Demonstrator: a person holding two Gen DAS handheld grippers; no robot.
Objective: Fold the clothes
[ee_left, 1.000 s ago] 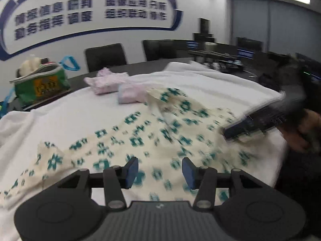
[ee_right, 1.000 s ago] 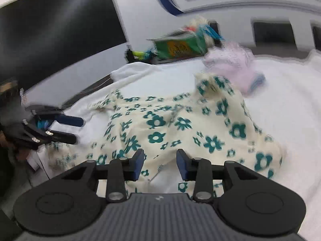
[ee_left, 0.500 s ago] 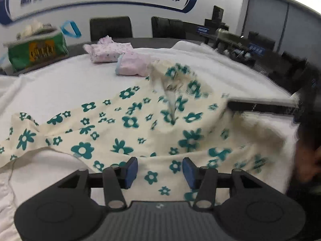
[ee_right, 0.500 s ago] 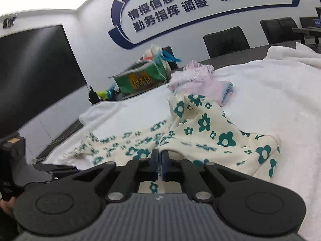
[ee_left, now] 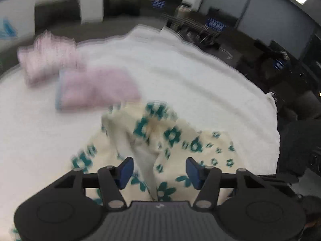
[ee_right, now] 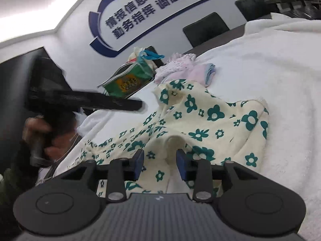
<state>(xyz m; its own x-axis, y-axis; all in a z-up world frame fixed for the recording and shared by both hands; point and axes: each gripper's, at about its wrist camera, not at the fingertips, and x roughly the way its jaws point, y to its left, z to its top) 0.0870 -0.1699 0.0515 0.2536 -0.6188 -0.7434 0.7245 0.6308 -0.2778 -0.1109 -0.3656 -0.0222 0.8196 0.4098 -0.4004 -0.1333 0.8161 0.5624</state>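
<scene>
Both tongs (ee_left: 158, 169) (ee_right: 160, 163) released above floral garment (ee_right: 210, 120); wall sign (ee_right: 140, 10) reads 情报信息研判调度.

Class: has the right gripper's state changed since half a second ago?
Yes. The right gripper was shut then; now its jaws stand apart, over the floral garment on the white blanket.

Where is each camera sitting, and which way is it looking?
Left wrist: rides on the left tongs, looking forward and down at the flowered garment on the white blanket; its own open fingers show.
Right wrist: rides on the right tongs, looking across the flowered garment toward the wall sign; its own open fingers, the left tongs and the left hand show.
Shared: flowered garment, white blanket, pink folded clothes.
</scene>
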